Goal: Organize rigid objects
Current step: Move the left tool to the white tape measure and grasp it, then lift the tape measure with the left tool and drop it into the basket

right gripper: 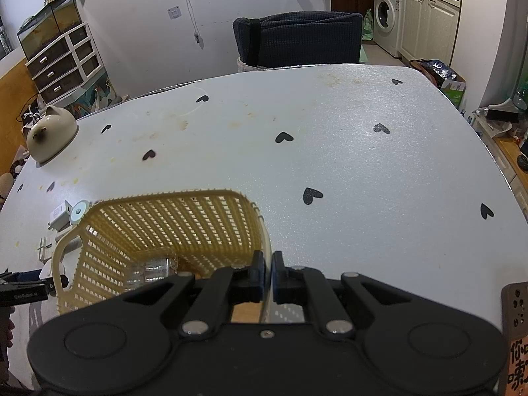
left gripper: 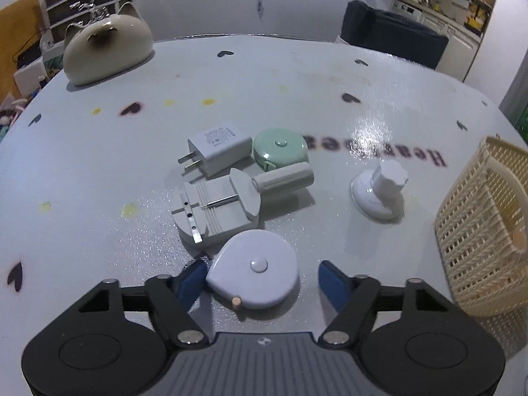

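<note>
Tongs, left: left gripper [left gripper: 260, 279] has its blue fingers [left gripper: 191, 280] spread wide, low over the table, with the pale teardrop tape measure [left gripper: 255, 275] lying between them; the left finger looks just beside or touching its edge, the right finger stands clear.
Key relation: this tape measure lies straight ahead of the left tongs, flat, its pointed tab end towards the camera; a plain closing looks enough to take it.
Tongs, right: right gripper [right gripper: 267, 272] is closed on the near rim of the cream lattice basket [right gripper: 158, 217], seemingly steadying it.
Nearer hand: the left, by a wide margin; the basket lies to its right.
Basket contents: a clear ribbed piece [right gripper: 148, 272] on the bottom; what it is I cannot tell.
Just beyond: grey watch-link tool [left gripper: 217, 211], touching the tape measure's far edge, its handle pointing right.
Further: white plug adapter [left gripper: 216, 151] and mint round tape measure [left gripper: 280, 150], side by side; white suction knob [left gripper: 379, 188] stands apart, towards the basket.
Risk: closing could nudge the watch-link tool.
Surface: pale glittery table [right gripper: 363, 171] with black heart marks and some stains.
Far: ceramic cat pot [left gripper: 107, 49] at the left corner.
Room: dark chair [right gripper: 300, 39], drawer unit [right gripper: 62, 62], washing machine [right gripper: 387, 19].
</note>
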### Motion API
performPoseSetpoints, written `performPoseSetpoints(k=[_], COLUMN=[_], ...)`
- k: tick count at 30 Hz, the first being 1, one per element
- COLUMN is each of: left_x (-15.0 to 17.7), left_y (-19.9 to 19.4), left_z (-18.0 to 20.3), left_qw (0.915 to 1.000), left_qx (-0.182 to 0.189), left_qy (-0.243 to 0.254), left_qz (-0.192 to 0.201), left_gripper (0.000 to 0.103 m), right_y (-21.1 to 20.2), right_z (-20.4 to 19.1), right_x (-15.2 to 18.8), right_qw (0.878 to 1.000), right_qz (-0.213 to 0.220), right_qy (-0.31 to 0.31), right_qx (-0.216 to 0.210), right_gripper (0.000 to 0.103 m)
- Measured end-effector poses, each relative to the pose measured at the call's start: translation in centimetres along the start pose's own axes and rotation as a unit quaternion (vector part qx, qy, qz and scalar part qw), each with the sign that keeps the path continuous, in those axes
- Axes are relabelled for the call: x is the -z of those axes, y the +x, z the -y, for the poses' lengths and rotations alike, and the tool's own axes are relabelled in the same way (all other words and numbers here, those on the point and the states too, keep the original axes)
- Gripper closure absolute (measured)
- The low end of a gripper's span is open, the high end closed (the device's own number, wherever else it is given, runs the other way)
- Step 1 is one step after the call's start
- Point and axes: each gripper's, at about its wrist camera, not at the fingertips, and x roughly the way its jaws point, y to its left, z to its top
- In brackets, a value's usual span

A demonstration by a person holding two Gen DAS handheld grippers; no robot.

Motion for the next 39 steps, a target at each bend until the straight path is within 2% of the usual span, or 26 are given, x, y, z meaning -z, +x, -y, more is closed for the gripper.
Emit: performPoseSetpoints(k=[3,4,13,25,32,39], left_x=[0.0,0.0,0.2,-0.5,-2.1,-4.3], left_y=[-0.1,-0.1,-0.5,-2.0,-4.1,-7.6], left_z=[0.2,0.2,0.7,2.4,3.5,6.2], left_qw=[1.0,1.0,0.9998,0.9985,0.996,0.9864], left_qx=[-0.001,-0.002,0.017,0.048,0.069,0.123], left_qy=[0.002,0.003,0.001,0.004,0.006,0.027], left_qz=[0.001,0.002,0.001,0.025,0.057,0.105], left_gripper=[0.038,0.043,0.044,0.044,0.044,0.044], right_y=[0.0,0.0,0.0,0.0,0.0,0.0], right_z=[0.0,0.0,0.0,0.0,-0.1,-0.1], right_x=[0.0,0.0,0.0,0.0,0.0,0.0], right_qw=[1.0,1.0,1.0,1.0,1.0,1.0], right_qz=[0.0,0.0,0.0,0.0,0.0,0.0], right_qy=[0.0,0.0,-0.001,0.0,-0.001,0.0], right_qx=[0.0,0.0,0.0,0.001,0.001,0.001], right_gripper=[0.098,0.098,0.098,0.098,0.098,0.098])
